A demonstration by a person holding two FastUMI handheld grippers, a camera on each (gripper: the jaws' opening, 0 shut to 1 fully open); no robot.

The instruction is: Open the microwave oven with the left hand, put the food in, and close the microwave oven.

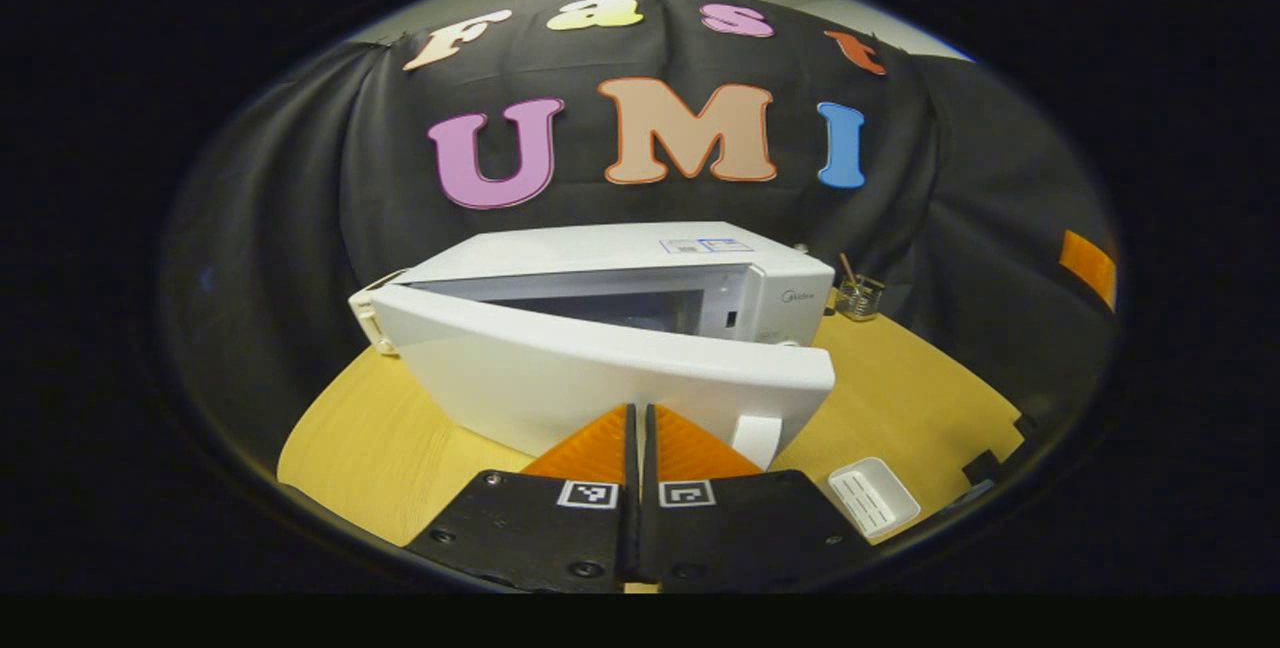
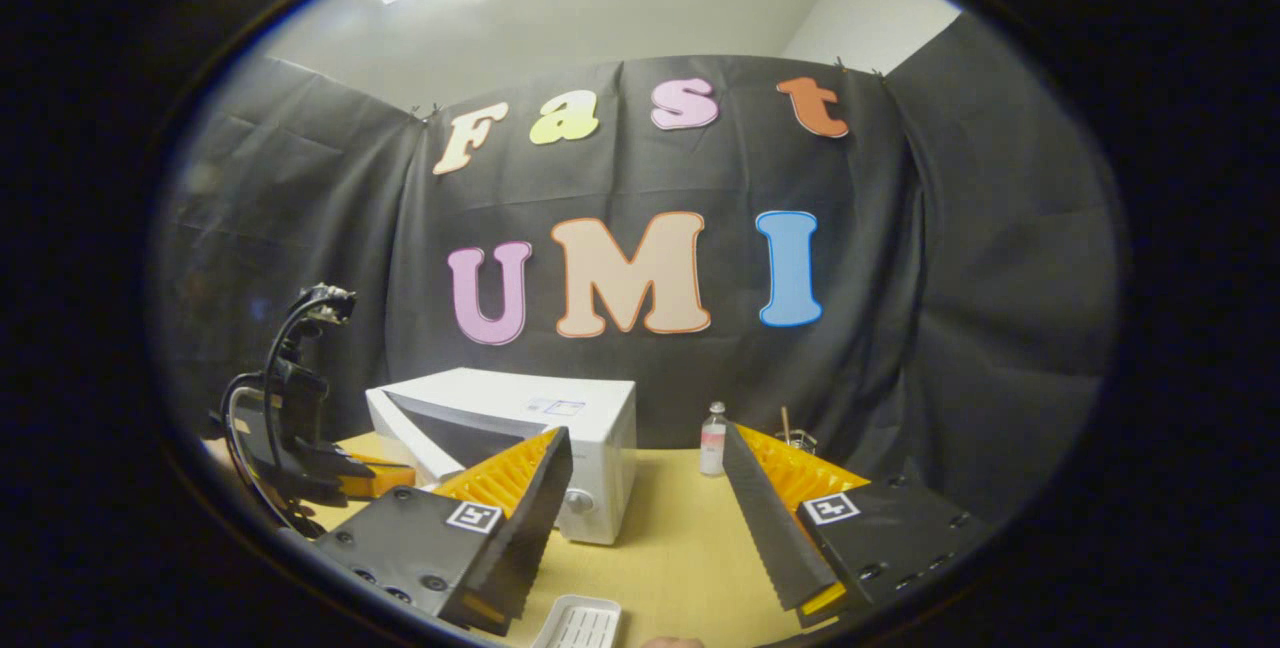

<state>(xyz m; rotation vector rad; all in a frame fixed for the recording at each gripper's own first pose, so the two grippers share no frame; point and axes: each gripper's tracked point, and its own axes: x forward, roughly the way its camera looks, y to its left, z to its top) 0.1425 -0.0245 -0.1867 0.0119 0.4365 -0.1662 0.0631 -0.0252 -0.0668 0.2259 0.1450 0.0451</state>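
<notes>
White microwave [image 1: 620, 328] ajar, logo unreadable; left tool [image 1: 640, 428] pinched together, right tool [image 2: 645, 488] spread wide.

I see the microwave oven [image 1: 640, 288] standing on the tabletop [image 1: 900, 378], its door [image 1: 600, 383] swung partly away from its front. In the right gripper view, a small bottle [image 2: 712, 440] stands right of the microwave oven, a glass jar [image 1: 858, 296] sits beyond that, and a tray [image 2: 580, 623] lies in front of the microwave oven, nearer me.
</notes>
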